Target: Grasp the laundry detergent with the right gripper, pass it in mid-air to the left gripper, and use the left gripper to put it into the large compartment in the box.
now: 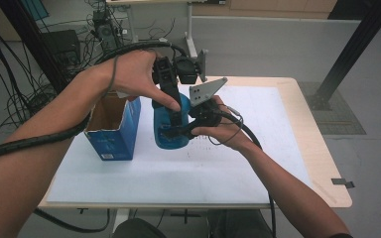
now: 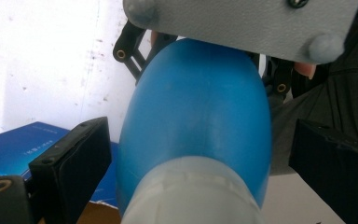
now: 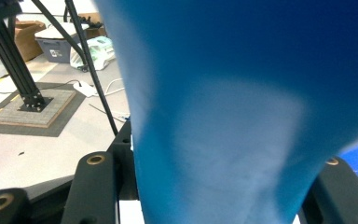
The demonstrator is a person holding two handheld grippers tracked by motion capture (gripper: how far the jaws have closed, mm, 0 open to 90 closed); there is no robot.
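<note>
Right tongs [image 1: 178, 131] grip apparently upright bottle [image 1: 166, 130] (neck up).

From above, one camera looks down on my table [image 1: 278, 163]; both cameras on my hands sit close against the same blue bottle [image 2: 200, 116].

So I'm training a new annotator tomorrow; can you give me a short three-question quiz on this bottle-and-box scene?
1. True or false: the blue bottle is lying inside the blue box.
2. Which gripper is clamped on the bottle's body? A) left gripper B) right gripper C) neither
3. In the left gripper view, do the left gripper fingers press on the bottle's pale neck, or stand apart from it?

Key:
1. False: it stands on the white table mat, right of the open box.
2. B.
3. They stand apart, one on each side of the neck, with gaps showing.
</note>
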